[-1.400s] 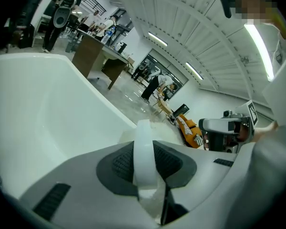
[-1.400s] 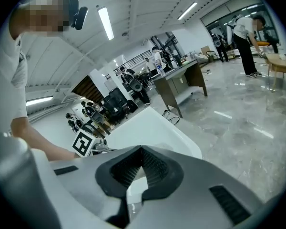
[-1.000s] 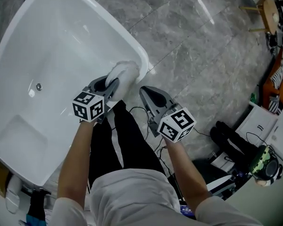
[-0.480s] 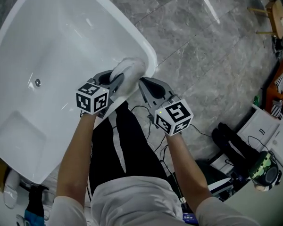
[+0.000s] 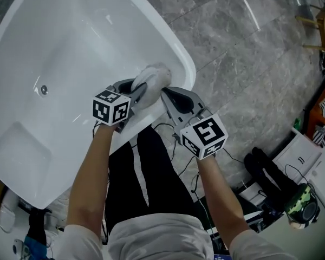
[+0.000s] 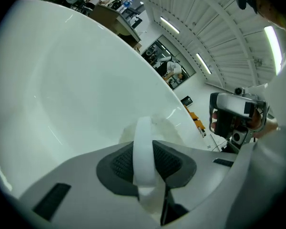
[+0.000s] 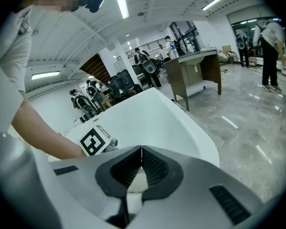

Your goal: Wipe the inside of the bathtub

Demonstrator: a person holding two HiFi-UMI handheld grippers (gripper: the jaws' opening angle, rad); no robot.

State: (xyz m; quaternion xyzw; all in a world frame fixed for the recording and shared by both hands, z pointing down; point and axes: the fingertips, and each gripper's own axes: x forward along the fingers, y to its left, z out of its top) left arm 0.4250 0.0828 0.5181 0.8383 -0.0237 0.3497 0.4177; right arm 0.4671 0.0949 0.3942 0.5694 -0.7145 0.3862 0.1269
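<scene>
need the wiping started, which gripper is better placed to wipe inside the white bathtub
Left. The left gripper is shut on the fluffy white cloth at the white bathtub rim; the right gripper is shut, empty.

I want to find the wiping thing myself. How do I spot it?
Find the big white bathtub and follow its rim to the end nearest the person's legs. There the left tongs pinch a fluffy white cloth. It is the only soft, fuzzy thing: the bathtub is smooth and shiny, and the right tongs beside it hold nothing.
</scene>
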